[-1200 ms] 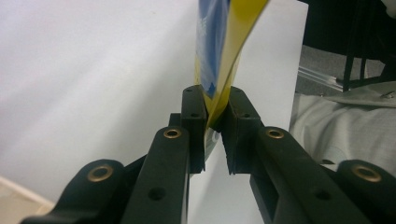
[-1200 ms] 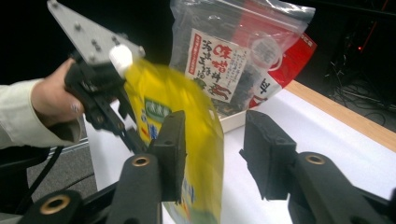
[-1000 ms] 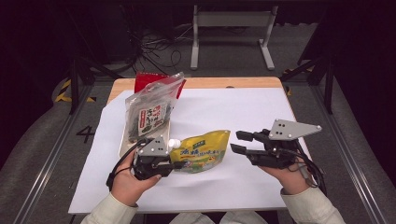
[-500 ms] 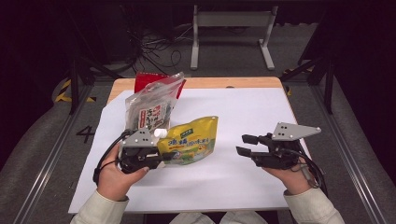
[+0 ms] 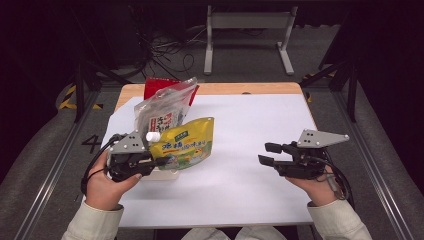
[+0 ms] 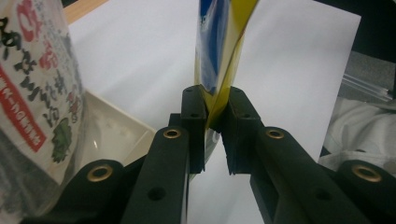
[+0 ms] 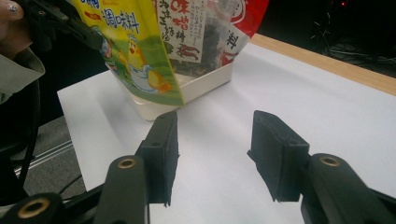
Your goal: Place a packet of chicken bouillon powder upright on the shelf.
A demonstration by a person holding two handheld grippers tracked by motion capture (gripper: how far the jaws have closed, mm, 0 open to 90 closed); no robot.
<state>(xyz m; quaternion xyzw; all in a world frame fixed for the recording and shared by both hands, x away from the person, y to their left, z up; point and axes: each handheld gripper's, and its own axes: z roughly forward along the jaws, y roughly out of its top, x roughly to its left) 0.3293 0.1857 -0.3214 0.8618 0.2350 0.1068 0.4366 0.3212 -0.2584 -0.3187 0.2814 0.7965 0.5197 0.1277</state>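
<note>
A yellow seasoning pouch [image 5: 186,143] with a white cap hangs tilted above a white tray [image 5: 163,175] at the table's left. My left gripper [image 5: 159,162] is shut on the pouch's lower edge. In the left gripper view the jaws pinch the pouch's yellow seam [image 6: 219,60], with the tray [image 6: 116,133] below left. My right gripper [image 5: 267,153] stands open and empty over the white sheet at the right, well apart from the pouch. In the right gripper view its jaws [image 7: 215,140] gape toward the pouch [image 7: 135,51] and the tray [image 7: 198,88].
A clear bag of dark seaweed [image 5: 163,111] stands upright in the tray behind the pouch, with a red bag [image 5: 151,88] behind it. The white sheet [image 5: 250,125] covers a wooden table [image 5: 235,88]. Dark floor and metal rails surround the table.
My left gripper has carried the yellow pouch to the left and raised it more upright over the tray. The right gripper has barely shifted.
</note>
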